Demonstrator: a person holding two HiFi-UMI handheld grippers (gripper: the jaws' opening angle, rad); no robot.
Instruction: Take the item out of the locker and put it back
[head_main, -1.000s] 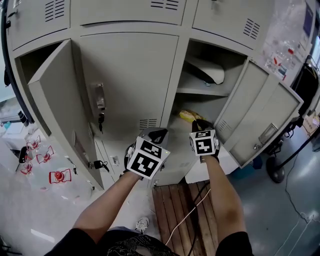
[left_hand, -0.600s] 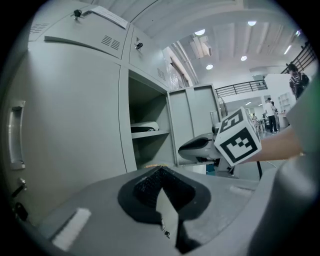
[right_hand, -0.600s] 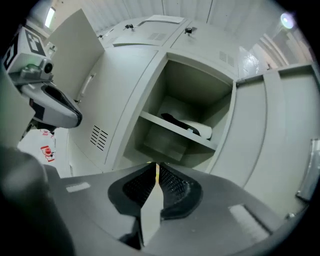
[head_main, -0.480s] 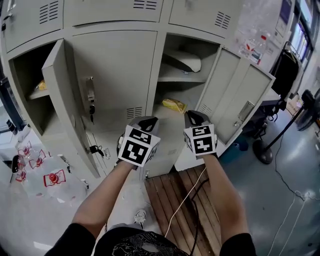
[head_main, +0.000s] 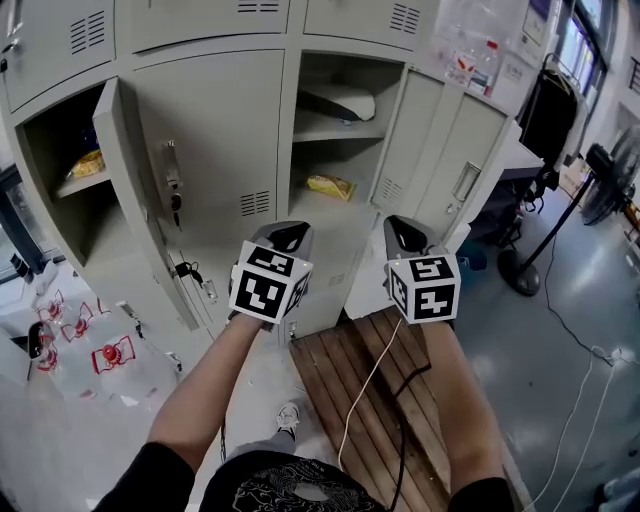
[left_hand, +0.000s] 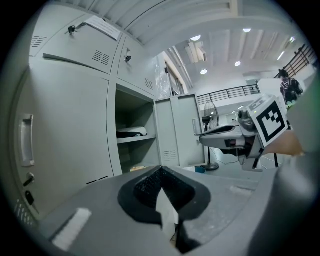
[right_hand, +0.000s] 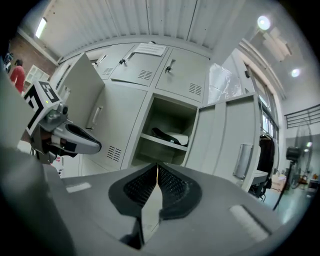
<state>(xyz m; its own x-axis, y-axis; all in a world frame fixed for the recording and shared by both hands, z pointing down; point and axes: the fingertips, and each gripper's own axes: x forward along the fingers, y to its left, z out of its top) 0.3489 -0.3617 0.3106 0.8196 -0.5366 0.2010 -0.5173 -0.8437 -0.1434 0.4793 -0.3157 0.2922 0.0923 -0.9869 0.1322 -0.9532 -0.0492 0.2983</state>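
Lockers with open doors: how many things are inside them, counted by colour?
Yellow packets: 2
White thing on the top shelf: 1
Total: 3

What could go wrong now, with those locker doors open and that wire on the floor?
The thin white cable trails over the wooden slat pallet close to the person's shoe, so a step might snag it. The open grey metal locker door juts out at the left with keys hanging from it, and the left gripper could knock it.
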